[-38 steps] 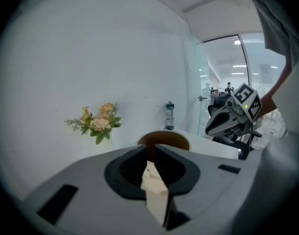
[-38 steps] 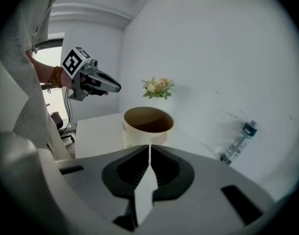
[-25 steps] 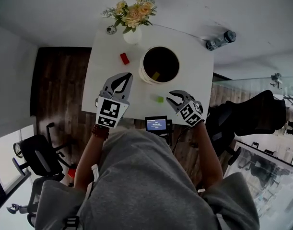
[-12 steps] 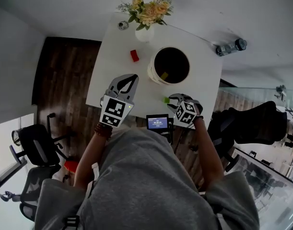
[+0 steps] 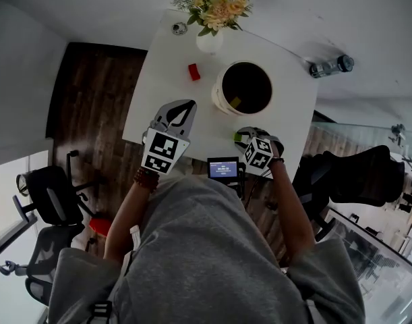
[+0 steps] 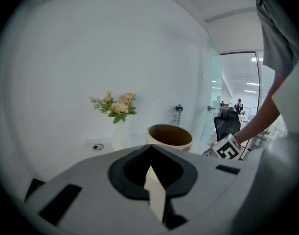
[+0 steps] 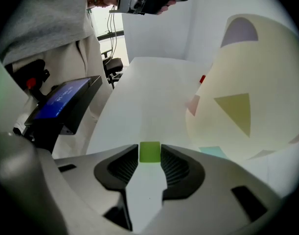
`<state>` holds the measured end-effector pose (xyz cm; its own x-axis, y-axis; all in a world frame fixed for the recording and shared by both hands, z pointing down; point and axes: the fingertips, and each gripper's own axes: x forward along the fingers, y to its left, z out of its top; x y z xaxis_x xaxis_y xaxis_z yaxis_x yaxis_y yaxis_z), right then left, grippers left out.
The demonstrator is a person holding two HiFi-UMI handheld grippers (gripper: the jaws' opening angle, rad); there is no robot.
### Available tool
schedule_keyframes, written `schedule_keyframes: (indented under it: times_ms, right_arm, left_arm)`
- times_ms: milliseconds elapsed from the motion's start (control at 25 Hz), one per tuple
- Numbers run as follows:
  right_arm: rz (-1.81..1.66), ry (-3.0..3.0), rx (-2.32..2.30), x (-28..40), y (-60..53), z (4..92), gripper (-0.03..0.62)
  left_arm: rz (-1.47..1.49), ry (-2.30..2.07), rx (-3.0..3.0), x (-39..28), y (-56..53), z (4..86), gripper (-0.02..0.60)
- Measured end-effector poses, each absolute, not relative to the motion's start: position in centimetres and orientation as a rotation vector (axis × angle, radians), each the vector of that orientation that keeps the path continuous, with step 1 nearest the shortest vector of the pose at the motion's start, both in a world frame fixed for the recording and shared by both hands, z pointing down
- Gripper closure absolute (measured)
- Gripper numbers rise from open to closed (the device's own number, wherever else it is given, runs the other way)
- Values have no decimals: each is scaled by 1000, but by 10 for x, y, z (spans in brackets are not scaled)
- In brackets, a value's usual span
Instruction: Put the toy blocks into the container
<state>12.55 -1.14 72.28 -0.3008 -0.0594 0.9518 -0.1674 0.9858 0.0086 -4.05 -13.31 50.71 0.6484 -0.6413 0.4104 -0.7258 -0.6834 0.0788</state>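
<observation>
The fingers of the right gripper (image 7: pixel 149 156) are being held wide apart, having just been opening. A small green block (image 7: pixel 149 151) is being framed between their ribbed dark pads, where it is lying on the smooth white worktop (image 5: pixel 165 66) near its front edge; whether the pads are touching it cannot be told. The fingers of the left gripper (image 6: pixel 151 147) are being kept pressed together with nothing between them, above the worktop to the left of the container (image 5: pixel 218 102). The block is being seen as a flat-faced, matt square of bright green. The container, just beyond it, is being shown as a round cream tub with a dark inside, its wall marked with pale coloured triangles. A yellow block (image 5: pixel 236 102) is lying inside it, and a red block (image 5: pixel 193 71) is lying apart on the worktop.
</observation>
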Motion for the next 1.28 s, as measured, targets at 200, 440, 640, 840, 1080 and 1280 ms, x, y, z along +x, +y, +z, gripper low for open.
schedule_keyframes:
  times_ms: [200, 440, 640, 840, 1080, 1280]
  right_arm:
    - [103, -1865, 179, 126, -11, 724, 459]
    - [119, -1877, 222, 127, -9, 716, 459]
    - [140, -1893, 288, 133, -11, 707, 461]
    - [132, -1923, 397, 141, -23, 682, 461]
    - [68, -1940, 585, 160, -50, 635, 461]
    - [-4, -1926, 790, 185, -73, 589, 461]
  left_arm:
    - [521, -1095, 2635, -36, -131, 507, 575]
    - [519, -1070, 2649, -31, -129, 507, 575]
    - [513, -1041, 2672, -23, -129, 505, 575]
    - [513, -1004, 2700, -13, -128, 503, 575]
    - [501, -976, 2731, -3, -132, 499, 575]
    - [487, -972, 2750, 1, -134, 493, 575]
